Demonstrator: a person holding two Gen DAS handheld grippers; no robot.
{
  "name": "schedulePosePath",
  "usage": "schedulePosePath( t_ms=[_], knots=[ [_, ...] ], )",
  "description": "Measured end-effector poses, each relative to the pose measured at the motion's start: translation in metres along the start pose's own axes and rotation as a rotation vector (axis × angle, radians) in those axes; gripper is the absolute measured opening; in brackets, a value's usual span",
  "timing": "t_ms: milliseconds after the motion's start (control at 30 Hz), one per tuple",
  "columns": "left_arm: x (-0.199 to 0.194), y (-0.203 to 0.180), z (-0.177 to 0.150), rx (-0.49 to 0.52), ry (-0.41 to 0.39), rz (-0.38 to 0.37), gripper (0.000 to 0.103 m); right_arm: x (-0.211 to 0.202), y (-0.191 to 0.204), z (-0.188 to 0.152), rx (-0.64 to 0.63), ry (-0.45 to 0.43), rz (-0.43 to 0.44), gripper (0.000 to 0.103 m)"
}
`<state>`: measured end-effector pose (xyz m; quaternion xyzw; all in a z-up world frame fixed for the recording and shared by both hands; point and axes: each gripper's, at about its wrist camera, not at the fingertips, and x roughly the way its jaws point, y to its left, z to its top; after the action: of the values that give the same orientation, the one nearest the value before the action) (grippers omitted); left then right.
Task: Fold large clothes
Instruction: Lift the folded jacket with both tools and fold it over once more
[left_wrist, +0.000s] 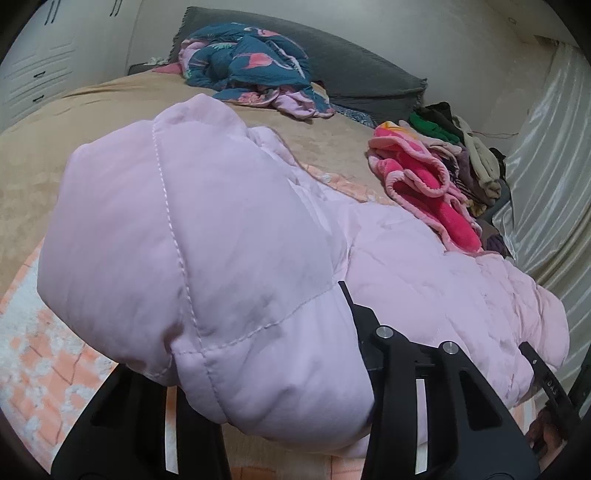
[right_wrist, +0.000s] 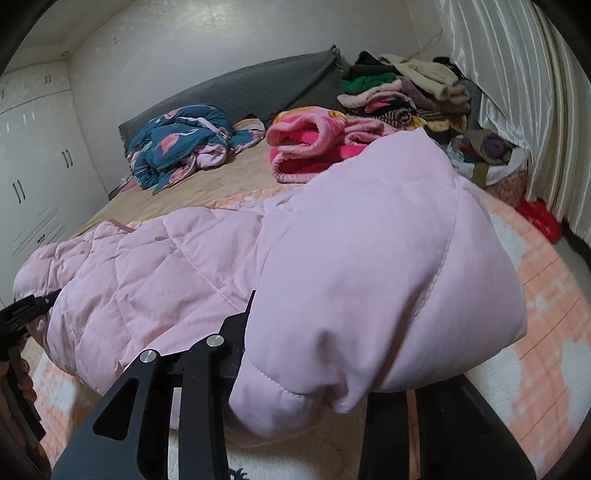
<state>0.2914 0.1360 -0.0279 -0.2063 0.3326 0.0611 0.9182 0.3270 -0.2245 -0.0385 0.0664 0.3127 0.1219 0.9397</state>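
Jacket (left_wrist: 207, 236) edge sits clenched in left tool (left_wrist: 291, 373) and right tool (right_wrist: 295, 369), bulging ahead of each, its body trailing between both onto the bed (left_wrist: 40, 155); this two-point grip likely spreads it for folding.

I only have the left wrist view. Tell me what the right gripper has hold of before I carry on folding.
Observer: The right gripper is clamped on a puffy fold of the pink puffer jacket.
Operator: Report anything on that side I should avoid.
Observer: A red item, perhaps a bag, lies low beside the curtain, past the bed's edge.
Operator: Say where my own gripper shows from there.
Observer: The left gripper is at the jacket's far left end, with a hand just below it.
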Motion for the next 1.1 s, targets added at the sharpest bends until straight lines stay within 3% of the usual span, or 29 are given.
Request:
schedulePosePath(
  t_ms=[433, 1100],
  knots=[
    [-0.034, -0.01, -0.012, 0.06, -0.008, 0.008, 0.032, -0.042, 0.013, -0.007, -0.059, -0.022, 0.002, 0.032],
    [-0.068, -0.005, -0.035, 0.089, 0.012, 0.023, 0.032, -0.069, 0.02, -0.025, -0.053, -0.001, 0.008, 0.032]
  ],
)
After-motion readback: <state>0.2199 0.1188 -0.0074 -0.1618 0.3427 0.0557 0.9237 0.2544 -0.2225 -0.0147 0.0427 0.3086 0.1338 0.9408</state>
